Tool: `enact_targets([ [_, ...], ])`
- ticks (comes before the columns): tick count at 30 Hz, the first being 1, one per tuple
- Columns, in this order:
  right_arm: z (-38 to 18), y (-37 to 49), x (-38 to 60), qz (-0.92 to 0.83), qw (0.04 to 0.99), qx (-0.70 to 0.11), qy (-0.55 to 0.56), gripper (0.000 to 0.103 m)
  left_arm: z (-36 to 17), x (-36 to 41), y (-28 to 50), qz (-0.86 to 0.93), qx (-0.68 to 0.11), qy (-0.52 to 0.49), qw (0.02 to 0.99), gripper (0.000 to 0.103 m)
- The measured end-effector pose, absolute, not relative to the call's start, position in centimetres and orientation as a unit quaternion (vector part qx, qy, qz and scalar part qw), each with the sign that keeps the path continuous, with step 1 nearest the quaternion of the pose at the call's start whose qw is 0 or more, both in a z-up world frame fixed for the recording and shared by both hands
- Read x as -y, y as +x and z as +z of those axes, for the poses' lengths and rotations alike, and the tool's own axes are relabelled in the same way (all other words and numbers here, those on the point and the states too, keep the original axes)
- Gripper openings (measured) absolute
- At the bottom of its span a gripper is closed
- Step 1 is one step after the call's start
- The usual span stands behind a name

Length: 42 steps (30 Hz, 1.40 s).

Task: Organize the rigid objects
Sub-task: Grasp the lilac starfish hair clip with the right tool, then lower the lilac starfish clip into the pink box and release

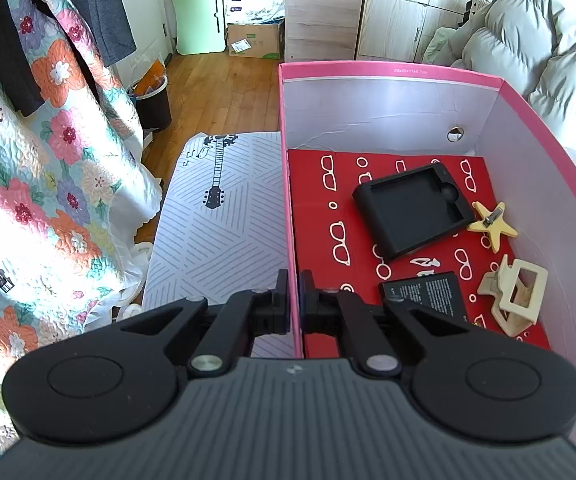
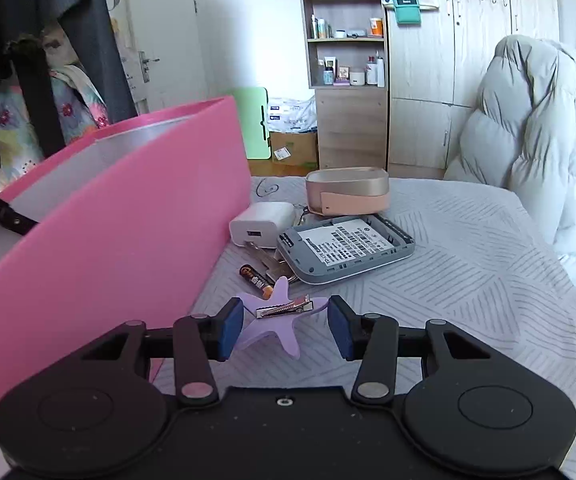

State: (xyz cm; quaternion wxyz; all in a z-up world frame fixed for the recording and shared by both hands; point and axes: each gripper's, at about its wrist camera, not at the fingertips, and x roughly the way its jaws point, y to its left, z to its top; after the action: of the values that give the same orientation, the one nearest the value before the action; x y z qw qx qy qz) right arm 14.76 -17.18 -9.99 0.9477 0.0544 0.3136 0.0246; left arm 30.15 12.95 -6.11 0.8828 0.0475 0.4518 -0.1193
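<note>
My left gripper (image 1: 295, 296) is shut on the left wall of the pink box (image 1: 290, 208). Inside the box lie a black silicone case (image 1: 412, 210), a yellow star hair clip (image 1: 493, 226), a cream claw clip (image 1: 514, 298) and a black battery (image 1: 424, 294). My right gripper (image 2: 286, 326) is open around a purple star hair clip (image 2: 278, 316) that lies on the bed, its pads (image 2: 232, 328) either side of it and not touching. The pink box (image 2: 108, 236) stands just left of it.
Beyond the purple clip lie an AA battery (image 2: 255, 278), keys (image 2: 272, 266), a white charger (image 2: 262, 224), a grey router with its back open (image 2: 346, 250) and a gold case (image 2: 347, 190). A padded jacket (image 2: 536, 152) is on the right. A floral quilt (image 1: 28, 184) hangs left.
</note>
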Motion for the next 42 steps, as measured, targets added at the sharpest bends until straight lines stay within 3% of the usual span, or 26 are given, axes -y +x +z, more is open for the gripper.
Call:
enact_targets([
  [17,-0.7,10.0,14.0,0.144,0.959,-0.227,0.090,0.052,-6.1,-13.0,30.2,-0.117,-0.453,0.050,0.882,0.003],
  [29,-2.6,16.1,8.3,0.181,0.930,-0.316,0.047,0.053,-6.0,-13.1,30.2,-0.116,-0.454,0.050,0.882,0.003],
  [37,-1.3,14.2,11.0,0.130,0.955,-0.255,0.073,0.056,-6.0,-13.0,30.1,-0.117,-0.454,0.051,0.882,0.003],
  [42,-1.7,12.5,15.3,0.074,0.962,-0.250,0.076,0.065,-6.0,-13.1,30.3,-0.118,-0.455,0.046,0.881,0.003],
])
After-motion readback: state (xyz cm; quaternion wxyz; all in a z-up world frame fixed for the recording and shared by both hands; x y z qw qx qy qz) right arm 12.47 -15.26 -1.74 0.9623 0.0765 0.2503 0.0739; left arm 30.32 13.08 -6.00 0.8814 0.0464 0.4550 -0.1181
